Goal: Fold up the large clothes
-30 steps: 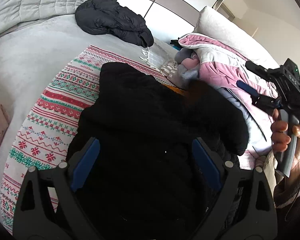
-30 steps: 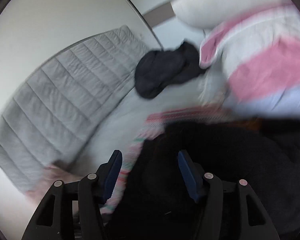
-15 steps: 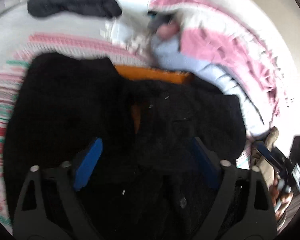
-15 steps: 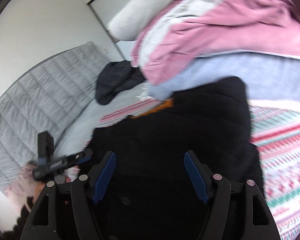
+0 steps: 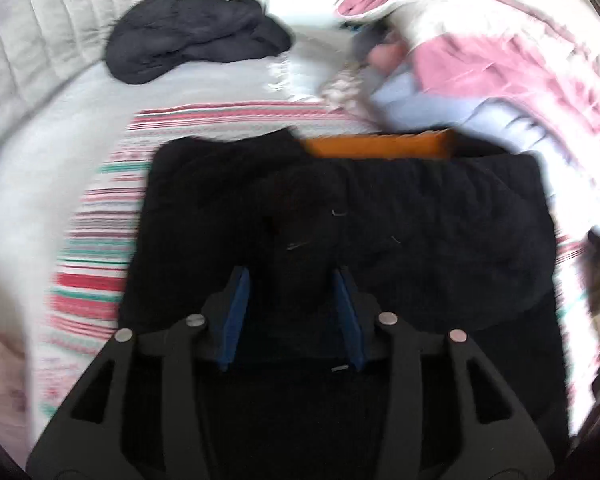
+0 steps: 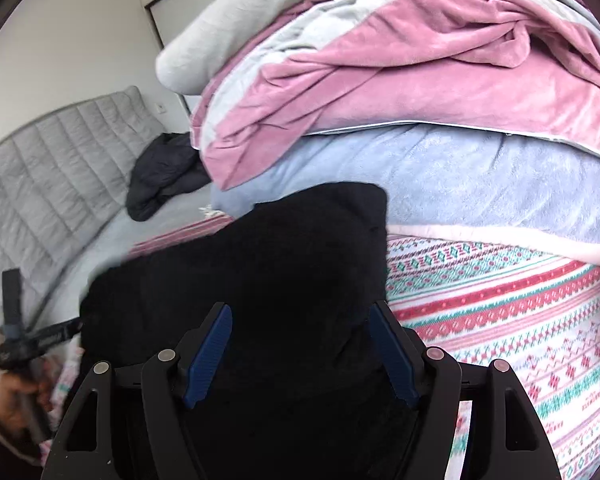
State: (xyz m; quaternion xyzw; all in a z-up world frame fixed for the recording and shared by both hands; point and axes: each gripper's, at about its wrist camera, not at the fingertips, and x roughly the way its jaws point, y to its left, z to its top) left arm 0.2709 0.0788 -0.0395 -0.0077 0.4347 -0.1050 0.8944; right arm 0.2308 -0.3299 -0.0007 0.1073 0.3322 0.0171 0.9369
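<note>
**A:** The left gripper [image 5: 292, 304] hovers low over a black garment [image 5: 380, 220], blue-padded jaws parted with nothing between them. Where does the garment lie?

**B:** Spread flat on a patterned red, green and white blanket [image 6: 500, 320] on the bed, an orange lining [image 5: 380, 146] showing at its far edge. The right gripper [image 6: 300, 352] is over it too, jaws wide apart and empty.

**A:** And beyond?

**B:** A pink, grey and lilac bedding pile [image 6: 400, 80] against the garment's far side; a dark jacket [image 5: 192, 36] near the quilted headboard [image 6: 52, 168].
</note>
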